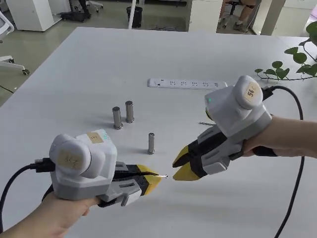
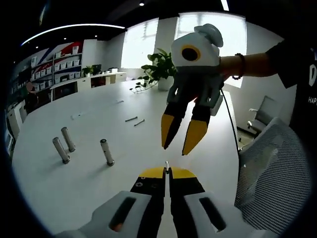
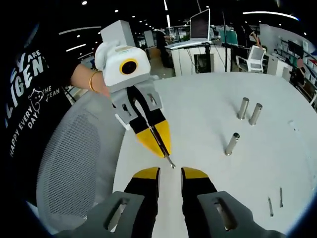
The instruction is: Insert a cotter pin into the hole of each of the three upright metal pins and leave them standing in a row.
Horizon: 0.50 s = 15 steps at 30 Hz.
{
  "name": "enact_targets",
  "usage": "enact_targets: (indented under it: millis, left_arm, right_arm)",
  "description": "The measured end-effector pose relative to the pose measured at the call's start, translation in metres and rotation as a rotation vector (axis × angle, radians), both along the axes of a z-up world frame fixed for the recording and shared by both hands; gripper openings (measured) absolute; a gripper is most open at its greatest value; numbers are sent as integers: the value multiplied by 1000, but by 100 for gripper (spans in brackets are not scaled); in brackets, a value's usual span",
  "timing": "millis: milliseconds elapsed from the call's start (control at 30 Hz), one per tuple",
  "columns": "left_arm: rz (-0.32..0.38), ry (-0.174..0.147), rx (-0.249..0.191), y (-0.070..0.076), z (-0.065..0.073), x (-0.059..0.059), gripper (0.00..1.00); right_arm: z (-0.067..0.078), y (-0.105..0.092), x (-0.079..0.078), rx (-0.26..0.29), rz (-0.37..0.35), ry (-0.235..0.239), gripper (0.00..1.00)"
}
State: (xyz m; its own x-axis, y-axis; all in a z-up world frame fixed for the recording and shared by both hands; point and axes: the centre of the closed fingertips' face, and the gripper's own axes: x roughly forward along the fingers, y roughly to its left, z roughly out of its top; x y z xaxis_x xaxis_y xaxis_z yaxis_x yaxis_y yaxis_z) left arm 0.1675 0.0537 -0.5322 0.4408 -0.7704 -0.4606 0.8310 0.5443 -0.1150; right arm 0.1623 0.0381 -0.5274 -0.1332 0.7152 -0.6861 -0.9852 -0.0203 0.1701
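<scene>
- White table (image 1: 99, 64) bears three upright metal pins (image 1: 151, 143);
- left gripper (image 1: 156, 179) clenched on a cotter pin (image 1: 163, 175);
- right gripper (image 1: 175, 170) spread apart, just beside its tip.

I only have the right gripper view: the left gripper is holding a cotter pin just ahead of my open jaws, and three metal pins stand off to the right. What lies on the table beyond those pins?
Observer: In the head view, a white power strip lies flat beyond the metal pins, well apart from them.
Operator: Anything else up at that end?
Observer: A leafy plant reaches over the table at its far right edge, on the right gripper side.
</scene>
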Motion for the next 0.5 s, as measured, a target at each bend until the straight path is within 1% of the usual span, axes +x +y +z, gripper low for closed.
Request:
enact_targets:
  millis: [33, 100, 333, 400, 500]
  left_arm:
    - [-18, -11, 8, -2, 0, -2, 0]
    - [-45, -20, 14, -4, 1, -4, 0]
    - [-99, -25, 16, -9, 2, -12, 0]
    - [-113, -28, 10, -10, 4, -14, 0]
    - [-136, -34, -1, -13, 6, -17, 0]
  right_arm:
    - [-1, 0, -2, 0, 8, 2, 12]
    - [-3, -1, -5, -4, 19, 11, 12]
    - [-8, -4, -13, -7, 49, 46, 11]
    - [-10, -5, -16, -9, 58, 60, 11]
    - [-12, -5, -18, -10, 67, 65, 10]
